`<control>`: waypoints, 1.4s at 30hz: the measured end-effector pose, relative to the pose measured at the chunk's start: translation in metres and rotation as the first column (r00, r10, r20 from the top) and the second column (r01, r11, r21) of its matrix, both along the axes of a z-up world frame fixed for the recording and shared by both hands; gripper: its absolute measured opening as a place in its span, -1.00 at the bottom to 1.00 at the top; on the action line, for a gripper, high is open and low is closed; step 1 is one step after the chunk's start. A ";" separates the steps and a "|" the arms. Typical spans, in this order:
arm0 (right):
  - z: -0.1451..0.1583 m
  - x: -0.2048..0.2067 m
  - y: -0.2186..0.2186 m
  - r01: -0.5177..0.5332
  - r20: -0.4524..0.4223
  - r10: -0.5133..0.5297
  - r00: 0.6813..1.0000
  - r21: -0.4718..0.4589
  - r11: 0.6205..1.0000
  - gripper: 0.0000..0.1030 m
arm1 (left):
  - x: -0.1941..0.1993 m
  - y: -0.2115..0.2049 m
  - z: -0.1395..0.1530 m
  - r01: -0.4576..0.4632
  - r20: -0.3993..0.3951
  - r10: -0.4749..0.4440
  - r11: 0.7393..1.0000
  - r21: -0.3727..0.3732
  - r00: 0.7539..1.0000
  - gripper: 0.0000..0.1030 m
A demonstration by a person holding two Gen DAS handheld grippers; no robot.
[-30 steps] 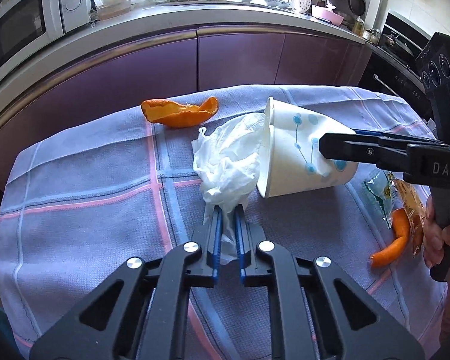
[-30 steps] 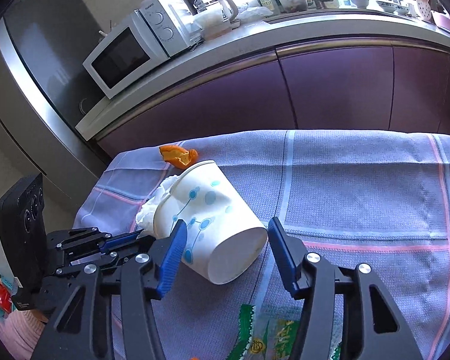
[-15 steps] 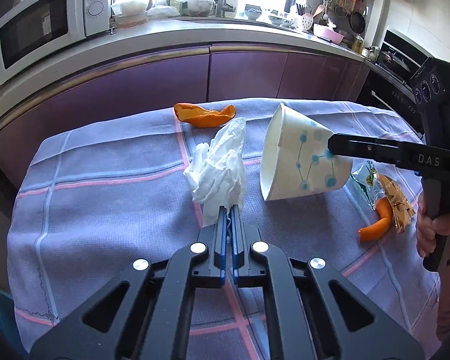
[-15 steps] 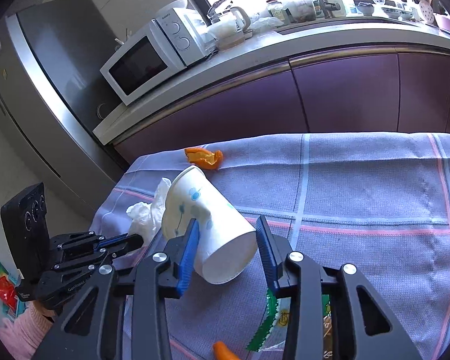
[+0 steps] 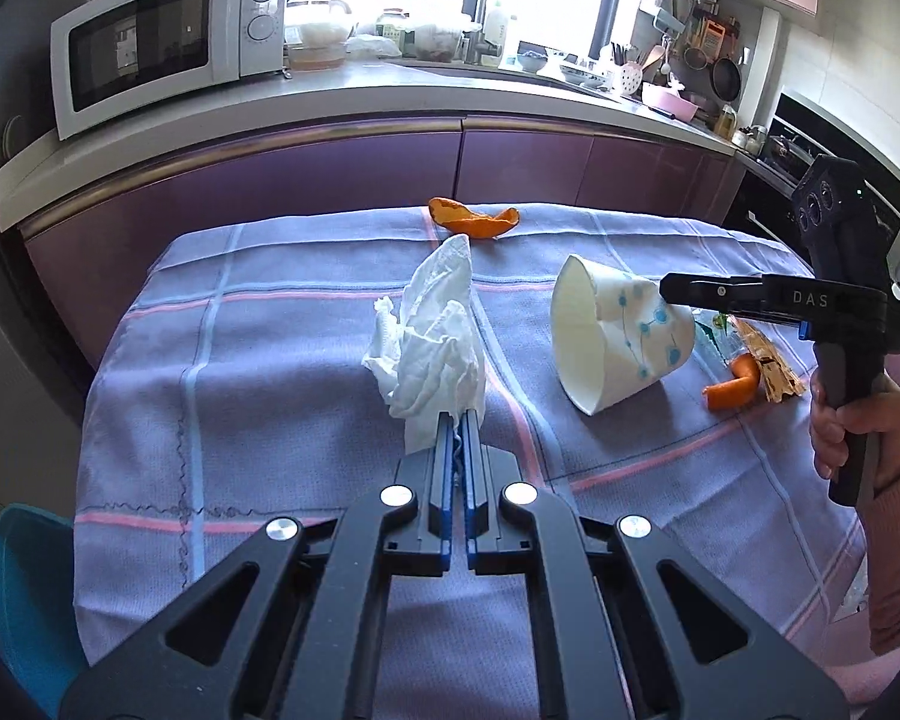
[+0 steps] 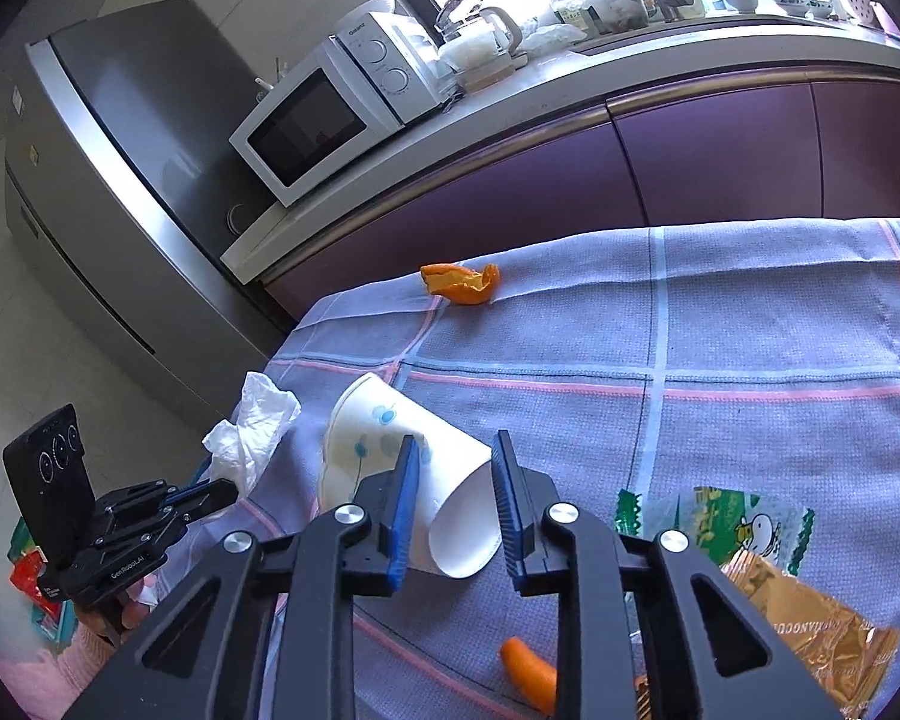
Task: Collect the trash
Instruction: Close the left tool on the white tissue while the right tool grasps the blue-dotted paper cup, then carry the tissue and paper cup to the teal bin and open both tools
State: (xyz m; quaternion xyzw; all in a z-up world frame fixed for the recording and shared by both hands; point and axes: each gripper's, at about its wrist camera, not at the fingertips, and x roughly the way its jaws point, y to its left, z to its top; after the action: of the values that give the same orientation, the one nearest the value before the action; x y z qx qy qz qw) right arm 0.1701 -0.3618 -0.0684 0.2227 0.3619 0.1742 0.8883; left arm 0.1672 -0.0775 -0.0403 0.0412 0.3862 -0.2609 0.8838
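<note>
The left gripper (image 5: 457, 420) is clamped tight on the lower edge of a crumpled tissue (image 5: 435, 348), held just above the tablecloth (image 5: 270, 372). The right gripper (image 6: 453, 504) has just been closing on the tipped paper cup (image 6: 414, 480), its pads apparently squeezing the base end, though contact on the far side is hard to confirm. Risks: the thin tissue tears or slips from so small a pinch, and further closing crushes the cup's wall or squirts it out sideways.

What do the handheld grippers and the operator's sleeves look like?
Both grippers, left and right, are black skeletal frames with silver bolts and blue pads. The right handle reads "DAS", the left "GenRobot.AI". No cables are visible. The sleeve is pink knit.
</note>
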 end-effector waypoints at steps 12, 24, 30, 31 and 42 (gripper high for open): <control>-0.017 -0.007 0.019 -0.012 -0.036 0.012 0.999 0.020 1.000 0.15 | -0.020 0.049 -0.004 -0.067 -0.026 0.067 0.998 -0.022 0.997 -0.94; -0.024 0.003 0.032 0.019 -0.047 -0.017 0.999 0.040 0.999 -0.85 | -0.035 0.073 -0.001 -0.108 -0.015 0.107 0.994 -0.036 0.994 -0.94; -0.012 -0.009 0.033 0.011 -0.002 -0.011 1.000 0.024 1.000 -0.96 | -0.039 0.087 -0.002 -0.127 -0.018 0.126 0.991 -0.040 0.992 -0.94; -0.010 -0.011 0.033 0.010 0.003 -0.010 1.000 0.029 1.000 -0.97 | -0.040 0.088 -0.002 -0.130 -0.016 0.130 0.991 -0.040 0.991 -0.94; 0.002 -0.029 0.046 -0.051 0.062 0.047 0.997 0.069 0.996 -0.98 | -0.046 0.101 0.001 -0.149 -0.008 0.149 0.988 -0.051 0.989 -0.94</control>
State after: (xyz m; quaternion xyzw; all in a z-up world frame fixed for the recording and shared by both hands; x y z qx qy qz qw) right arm 0.1415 -0.3156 -0.0662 0.2397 0.3337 0.2153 0.8859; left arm 0.1209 0.0238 -0.0391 -0.0111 0.3832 -0.2042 0.9008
